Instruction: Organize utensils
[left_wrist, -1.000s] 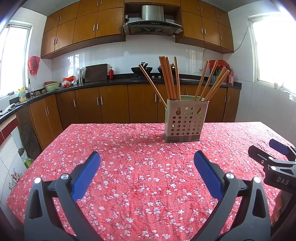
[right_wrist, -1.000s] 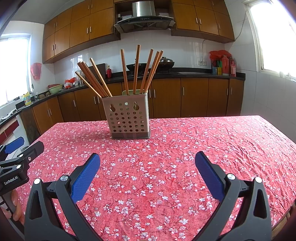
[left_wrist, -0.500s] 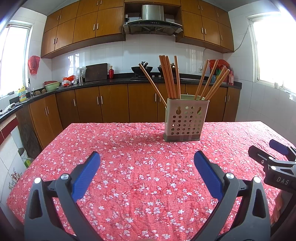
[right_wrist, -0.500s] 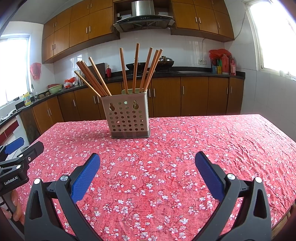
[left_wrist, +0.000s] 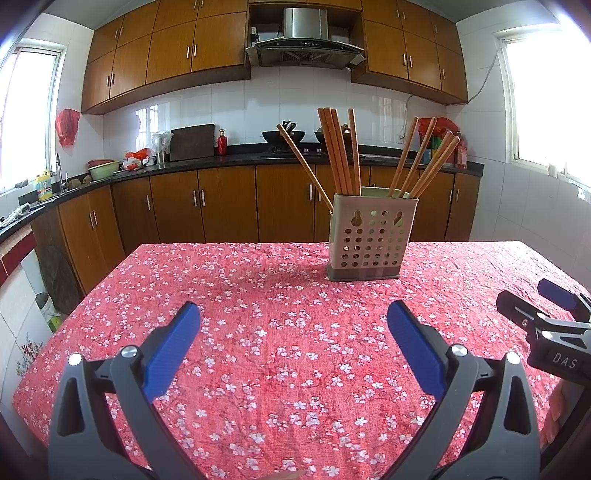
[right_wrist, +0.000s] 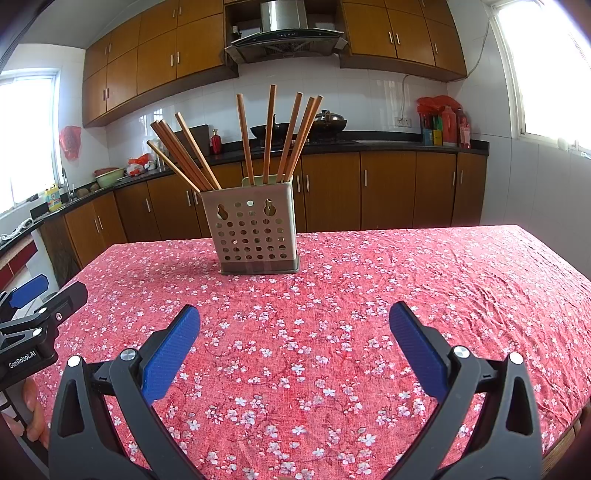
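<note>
A beige perforated utensil holder (left_wrist: 371, 236) stands upright on the table, far from both grippers; it also shows in the right wrist view (right_wrist: 255, 230). Several wooden chopsticks (left_wrist: 341, 155) stand in it, fanned out, and show in the right wrist view (right_wrist: 269, 133) too. My left gripper (left_wrist: 293, 334) is open and empty above the near table. My right gripper (right_wrist: 293, 336) is open and empty. Each gripper shows at the edge of the other's view: the right gripper (left_wrist: 543, 308) and the left gripper (right_wrist: 44, 291).
The table wears a red floral cloth (left_wrist: 280, 295). Its right edge (right_wrist: 569, 258) and left edge (left_wrist: 74, 306) drop off to the floor. Wooden kitchen cabinets (left_wrist: 221, 203) and a black counter with pots lie behind.
The right wrist view has crept slightly closer to the holder. The left view is almost unchanged. Both grippers stay open.
</note>
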